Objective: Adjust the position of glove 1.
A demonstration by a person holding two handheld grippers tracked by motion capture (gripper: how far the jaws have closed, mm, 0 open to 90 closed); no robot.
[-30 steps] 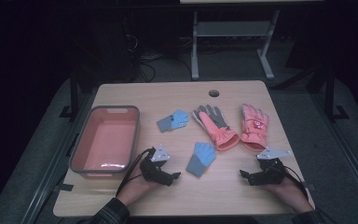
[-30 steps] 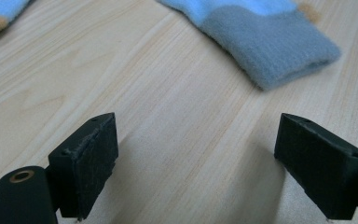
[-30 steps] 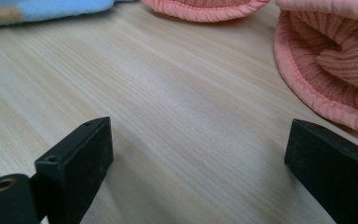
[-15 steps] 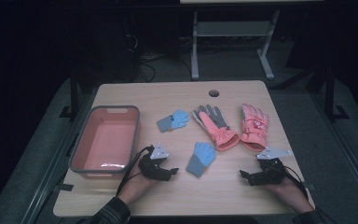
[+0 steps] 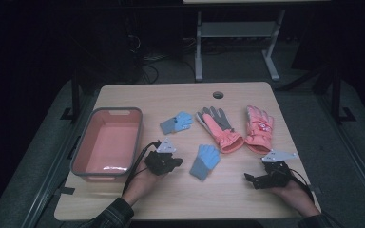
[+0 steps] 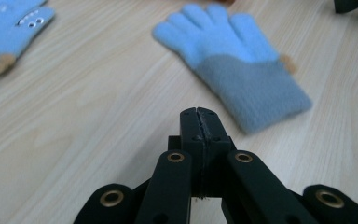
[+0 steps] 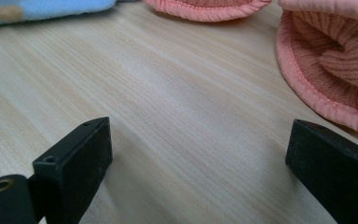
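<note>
Four gloves are lying on the table [image 5: 180, 95], and the left gripper [image 6: 199, 116], jaws pressed together, is facing the nearer blue glove [image 6: 235, 58] while the right gripper [image 7: 200, 154], jaws spread wide, is sitting by the pink glove [image 7: 340, 60], so opening the left likely comes next.

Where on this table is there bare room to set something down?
Free: the far strip of table behind the gloves, and the near edge between the two hand-held grippers. Crowded: the middle, with blue gloves and pink gloves, and the tray at left.

The table [image 5: 180, 97] is evenly lit amid dark surroundings (the high view grainy), close views softly blurred.
</note>
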